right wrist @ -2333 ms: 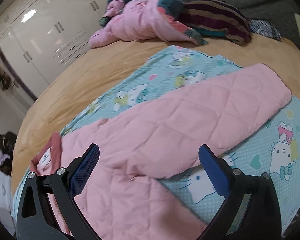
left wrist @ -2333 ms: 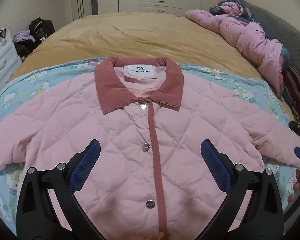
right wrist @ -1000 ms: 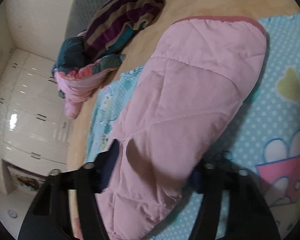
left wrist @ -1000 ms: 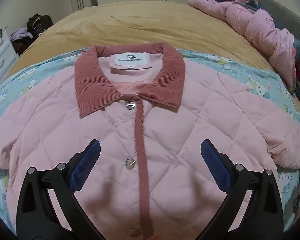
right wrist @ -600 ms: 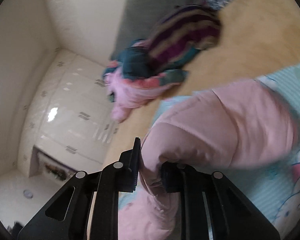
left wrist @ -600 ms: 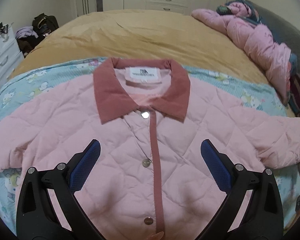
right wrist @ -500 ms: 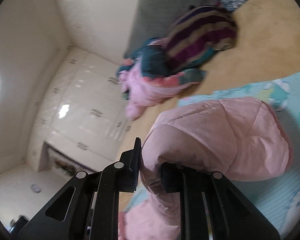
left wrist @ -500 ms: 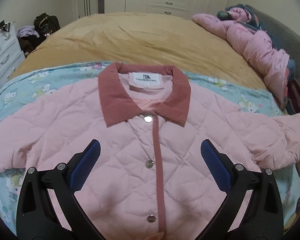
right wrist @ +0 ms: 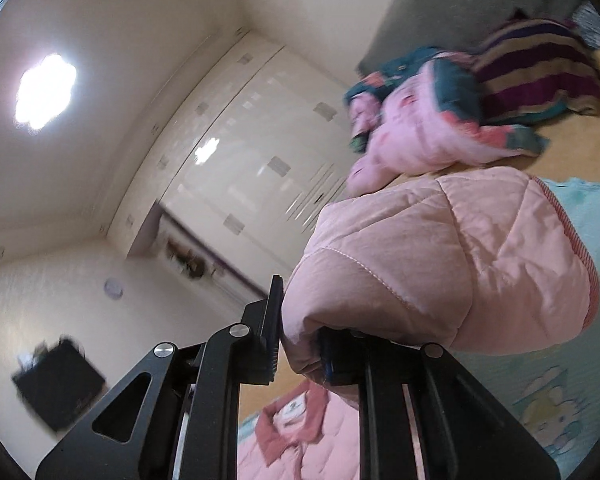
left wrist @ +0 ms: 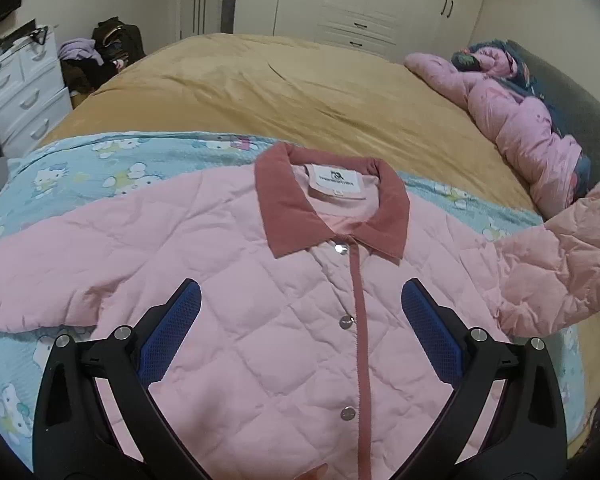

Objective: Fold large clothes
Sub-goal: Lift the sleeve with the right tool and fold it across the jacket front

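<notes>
Pink quilted jacket (left wrist: 260, 320) with a darker corduroy collar (left wrist: 288, 208) and metal snaps lies front-up, buttoned, on a blue cartoon-print sheet (left wrist: 100, 160) over the tan bed (left wrist: 300, 92). Right tongs (right wrist: 300, 344) pinch its puffy sleeve (right wrist: 440, 264), lifted off the sheet; left tongs (left wrist: 300, 320) hover spread wide above the chest.

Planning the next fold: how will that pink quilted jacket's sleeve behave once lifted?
The sleeve in the right tool likely droops: it bends over the grip. Puffy quilting suggests it is light and springs back. The left tool hovers open above the jacket.
</notes>
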